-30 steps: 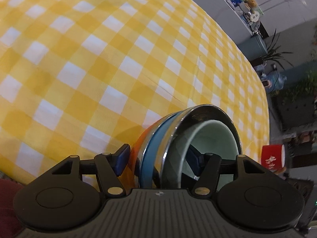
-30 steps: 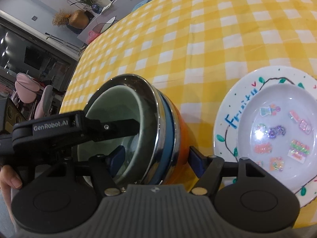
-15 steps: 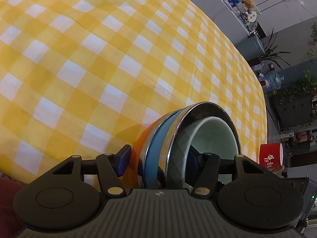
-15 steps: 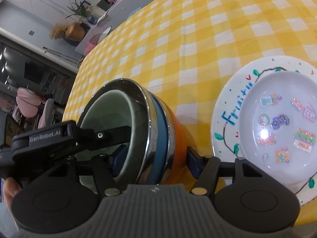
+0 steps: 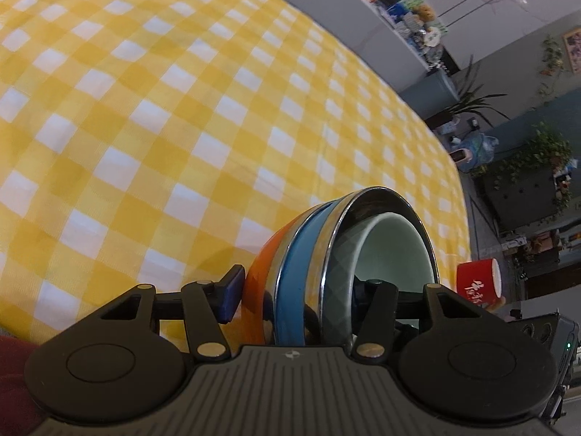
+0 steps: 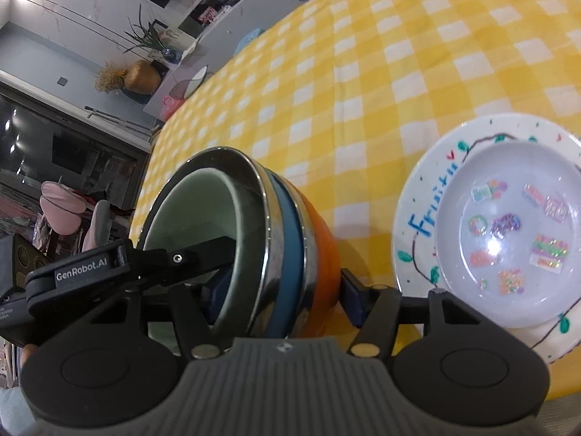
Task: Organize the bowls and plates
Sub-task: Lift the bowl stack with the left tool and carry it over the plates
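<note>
A nested stack of bowls (image 5: 305, 272) (orange outermost, then blue, steel, pale green innermost) is tipped on its side and held above the yellow checked tablecloth (image 5: 163, 109). My left gripper (image 5: 301, 294) is shut across the stack's walls, one finger outside, one inside. My right gripper (image 6: 279, 287) is shut on the same stack (image 6: 287, 239) from the other side; the left gripper's finger reaches into the green bowl there. A white plate with "Fruit" lettering (image 6: 417, 200) holds a smaller white dish (image 6: 508, 232) at the right.
The table's far edge (image 5: 450, 167) drops off to the right. A red mug (image 5: 479, 283) stands beyond the table. Shelves, plants and furniture (image 6: 141, 72) surround the table.
Both grippers have lifted and carried the bowl stack slightly; the views tilt and the plate sits a little further right. The grips are unchanged.
</note>
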A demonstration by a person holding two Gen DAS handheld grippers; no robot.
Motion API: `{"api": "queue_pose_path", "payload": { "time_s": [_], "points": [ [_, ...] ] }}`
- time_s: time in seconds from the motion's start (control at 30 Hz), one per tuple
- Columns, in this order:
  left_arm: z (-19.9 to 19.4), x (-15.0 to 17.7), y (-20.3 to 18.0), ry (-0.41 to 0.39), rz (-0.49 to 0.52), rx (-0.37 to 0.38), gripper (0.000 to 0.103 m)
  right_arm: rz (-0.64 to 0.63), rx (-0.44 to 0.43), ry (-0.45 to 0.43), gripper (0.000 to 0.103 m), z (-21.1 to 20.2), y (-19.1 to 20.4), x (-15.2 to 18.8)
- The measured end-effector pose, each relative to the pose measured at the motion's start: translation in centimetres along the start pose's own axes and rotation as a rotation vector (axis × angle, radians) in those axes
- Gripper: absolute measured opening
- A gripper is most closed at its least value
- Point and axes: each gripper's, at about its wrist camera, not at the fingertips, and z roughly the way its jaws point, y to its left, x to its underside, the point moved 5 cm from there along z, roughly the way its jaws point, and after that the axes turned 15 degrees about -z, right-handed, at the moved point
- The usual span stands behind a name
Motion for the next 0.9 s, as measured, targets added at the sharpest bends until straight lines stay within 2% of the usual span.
{"api": "queue_pose_path", "payload": {
  "time_s": [0.2,0.4,0.63,0.9],
  "points": [
    [-0.8,0.6,-1.9,-0.019,0.045,0.034,0.06,-0.015,0.01,-0.041,0.06,-2.6,0.1,-0.1],
    [-1.1,1.8,-5.0,-0.022,0.116,0.067,0.06,0.024,0.014,-0.104,0.058,-6.4,-0.5,0.4],
    [0.7,3.8,-8.3,0.018,0.171,0.084,0.06,0.07,0.048,-0.15,0.058,-10.7,-2.3,0.9],
    [3.9,6.0,-10.3,0.071,0.227,0.074,0.06,0.161,0.087,-0.169,0.058,-13.2,-5.4,2.6]
  ]
}}
